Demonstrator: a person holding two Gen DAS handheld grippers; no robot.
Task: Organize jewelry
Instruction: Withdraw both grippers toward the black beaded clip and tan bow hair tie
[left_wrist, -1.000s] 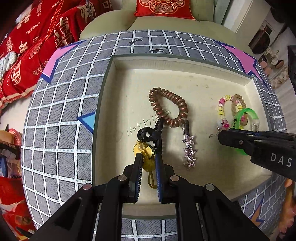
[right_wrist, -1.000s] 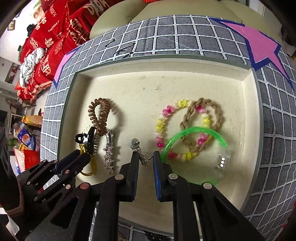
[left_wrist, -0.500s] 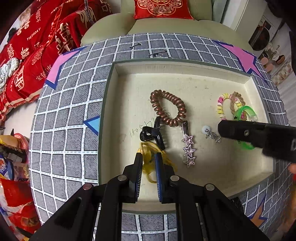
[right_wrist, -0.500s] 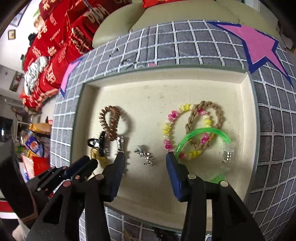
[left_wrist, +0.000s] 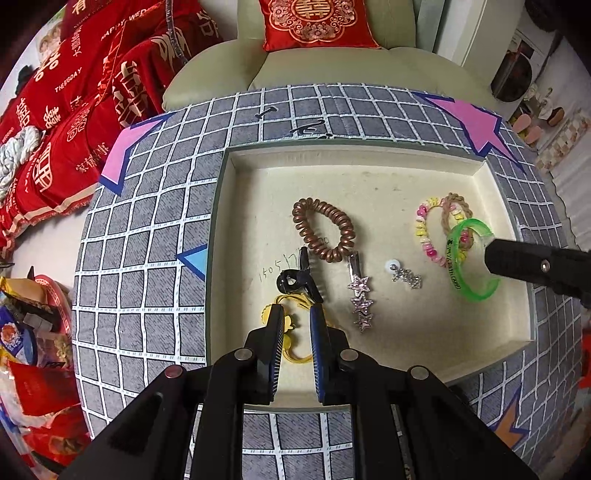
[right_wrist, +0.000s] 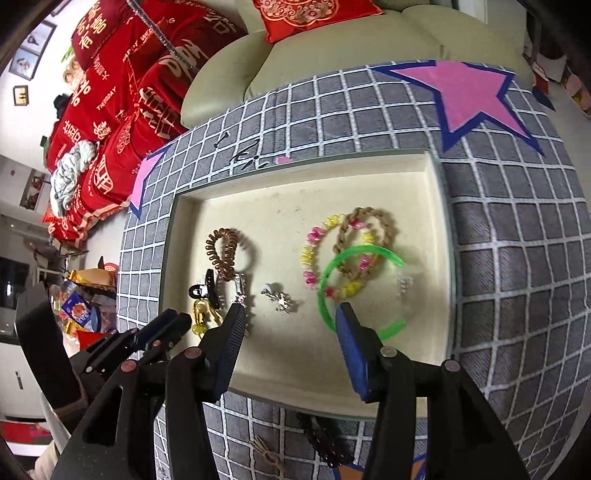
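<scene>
A cream tray (left_wrist: 369, 162) (right_wrist: 439, 221) holds the jewelry. On the left lie a brown spiral hair tie (left_wrist: 321, 232) (right_wrist: 223, 253), a black claw clip (left_wrist: 297, 278) (right_wrist: 205, 291), a yellow charm on a cord (left_wrist: 271, 314) (right_wrist: 199, 310) and a star hair clip (left_wrist: 360, 299). A silver earring (left_wrist: 404, 275) (right_wrist: 279, 297) lies in the middle. On the right are a pink and yellow bead bracelet (right_wrist: 314, 254), a braided tan bracelet (right_wrist: 369, 236) and a green bangle (left_wrist: 469, 258) (right_wrist: 354, 291). My left gripper (left_wrist: 296, 314) is open a little above the yellow charm. My right gripper (right_wrist: 291, 314) is open wide and empty above the earring.
The tray sits on a grey grid cloth (left_wrist: 147, 258) with pink star patches (right_wrist: 469, 96). Small dark hair pins (right_wrist: 243, 155) lie on the cloth behind the tray. A dark bead string (right_wrist: 321, 439) lies in front of it. A sofa with red cushions (left_wrist: 317, 22) stands behind.
My right gripper let go of the silver earring, opened wide and drew back. My left gripper opened slightly and pulled back and up from the yellow charm.
</scene>
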